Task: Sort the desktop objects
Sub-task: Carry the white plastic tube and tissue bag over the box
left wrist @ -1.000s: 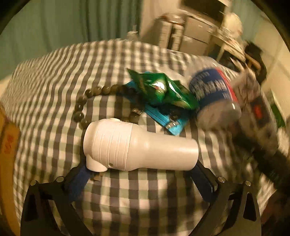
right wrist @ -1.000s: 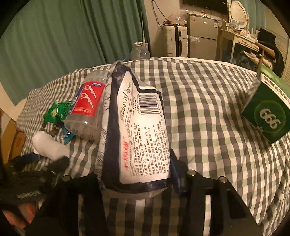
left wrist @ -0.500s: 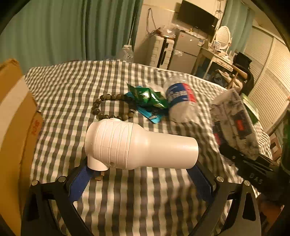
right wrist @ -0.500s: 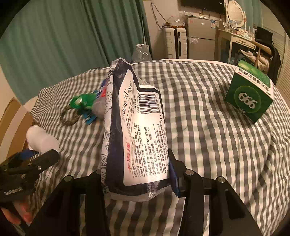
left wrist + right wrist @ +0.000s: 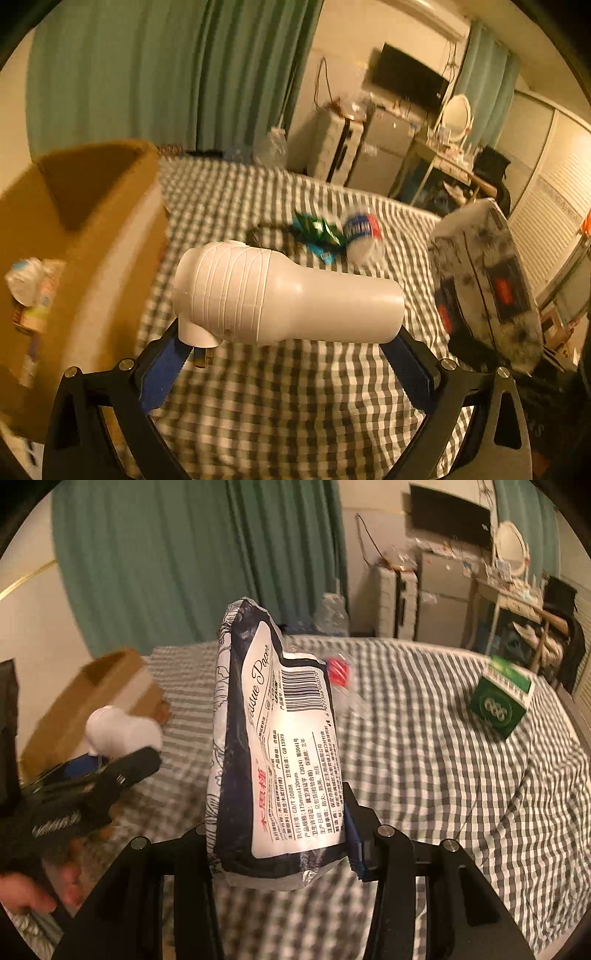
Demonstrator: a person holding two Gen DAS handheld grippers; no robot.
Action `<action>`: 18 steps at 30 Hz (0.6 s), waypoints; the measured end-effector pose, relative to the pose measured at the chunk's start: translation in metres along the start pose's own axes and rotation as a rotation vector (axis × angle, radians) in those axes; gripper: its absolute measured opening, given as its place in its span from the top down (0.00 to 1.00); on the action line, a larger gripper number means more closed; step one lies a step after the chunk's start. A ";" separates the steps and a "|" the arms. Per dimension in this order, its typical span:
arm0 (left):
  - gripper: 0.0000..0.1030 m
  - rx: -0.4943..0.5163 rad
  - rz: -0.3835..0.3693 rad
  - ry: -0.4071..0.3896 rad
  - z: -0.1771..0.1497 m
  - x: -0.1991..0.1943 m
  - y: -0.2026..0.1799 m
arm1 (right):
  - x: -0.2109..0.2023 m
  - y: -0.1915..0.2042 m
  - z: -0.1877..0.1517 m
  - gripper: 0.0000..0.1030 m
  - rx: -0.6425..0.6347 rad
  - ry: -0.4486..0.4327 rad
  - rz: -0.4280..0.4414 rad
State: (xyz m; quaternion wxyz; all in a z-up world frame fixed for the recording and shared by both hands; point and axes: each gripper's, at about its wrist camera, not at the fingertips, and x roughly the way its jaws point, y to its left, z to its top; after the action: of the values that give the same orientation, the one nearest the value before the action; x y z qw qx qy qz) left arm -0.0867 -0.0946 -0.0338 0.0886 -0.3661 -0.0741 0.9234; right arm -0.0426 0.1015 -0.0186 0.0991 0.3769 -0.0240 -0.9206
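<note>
the sorting is partway done, as i read it. the left gripper (image 5: 288, 350) is clamped on a white plastic device (image 5: 284, 299), held in the air just beside the cardboard box (image 5: 92, 236) at the left edge of the checked tabletop (image 5: 288, 398) — the box already holds a few items. the right gripper (image 5: 280, 849) is clamped on an upright tissue pack (image 5: 277, 746), also off the cloth. left to sort: a green snack packet (image 5: 317, 230) and a labelled bottle (image 5: 362, 236) near the far edge, and a green carton (image 5: 500, 701) toward the right edge.
</note>
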 end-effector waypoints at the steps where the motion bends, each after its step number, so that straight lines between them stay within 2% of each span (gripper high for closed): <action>1: 0.03 0.007 0.007 -0.010 0.004 -0.007 0.003 | -0.005 0.008 0.001 0.57 -0.008 -0.008 0.009; 6: 0.03 0.014 0.031 -0.087 0.033 -0.054 0.029 | -0.028 0.057 0.023 0.58 -0.079 -0.061 0.075; 11: 0.02 0.027 0.117 -0.116 0.057 -0.084 0.071 | -0.031 0.123 0.053 0.58 -0.164 -0.083 0.162; 13: 0.02 0.013 0.144 -0.117 0.059 -0.093 0.097 | -0.022 0.150 0.065 0.58 -0.169 -0.071 0.230; 18: 0.02 -0.036 0.211 -0.086 0.047 -0.096 0.144 | 0.017 0.206 0.076 0.58 -0.219 -0.020 0.277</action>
State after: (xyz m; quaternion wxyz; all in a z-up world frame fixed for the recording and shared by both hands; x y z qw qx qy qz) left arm -0.0665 -0.2591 0.0349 -0.0189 -0.3333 -0.0553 0.9410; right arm -0.0734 -0.1059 0.0484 0.2653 0.3479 0.0237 -0.8989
